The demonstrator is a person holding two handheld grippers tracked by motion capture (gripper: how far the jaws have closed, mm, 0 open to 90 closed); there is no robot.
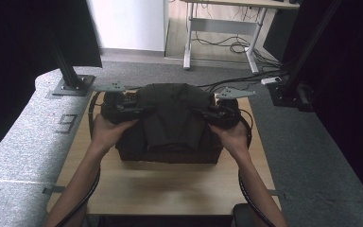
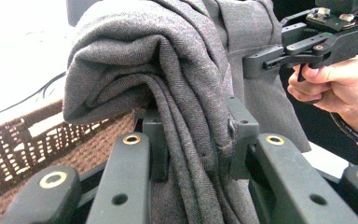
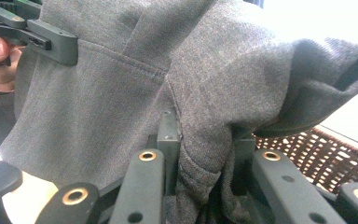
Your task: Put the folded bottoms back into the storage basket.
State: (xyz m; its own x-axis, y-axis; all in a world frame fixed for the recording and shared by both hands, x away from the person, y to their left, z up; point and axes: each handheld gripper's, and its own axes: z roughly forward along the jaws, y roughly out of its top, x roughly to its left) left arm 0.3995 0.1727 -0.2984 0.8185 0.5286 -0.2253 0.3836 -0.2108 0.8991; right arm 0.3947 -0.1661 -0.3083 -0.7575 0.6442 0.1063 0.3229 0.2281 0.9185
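A dark grey knit garment (image 1: 172,113) hangs between my two grippers above a dark woven basket (image 1: 168,153) on the wooden table. My left gripper (image 1: 144,112) is shut on the garment's left side, and in the left gripper view the bunched folds of the garment (image 2: 177,88) are pinched between its jaws (image 2: 196,140). My right gripper (image 1: 199,113) is shut on the right side; its jaws (image 3: 200,140) clamp folded cloth (image 3: 135,88). The garment's lower part drapes down over the basket, whose weave (image 2: 37,140) (image 3: 326,158) shows below each grip.
The wooden table (image 1: 170,182) sits on grey carpet. Black frame posts stand at the back left (image 1: 68,71) and back right (image 1: 298,66). A white desk frame with cables (image 1: 227,42) is farther back. Bare tabletop lies in front of the basket.
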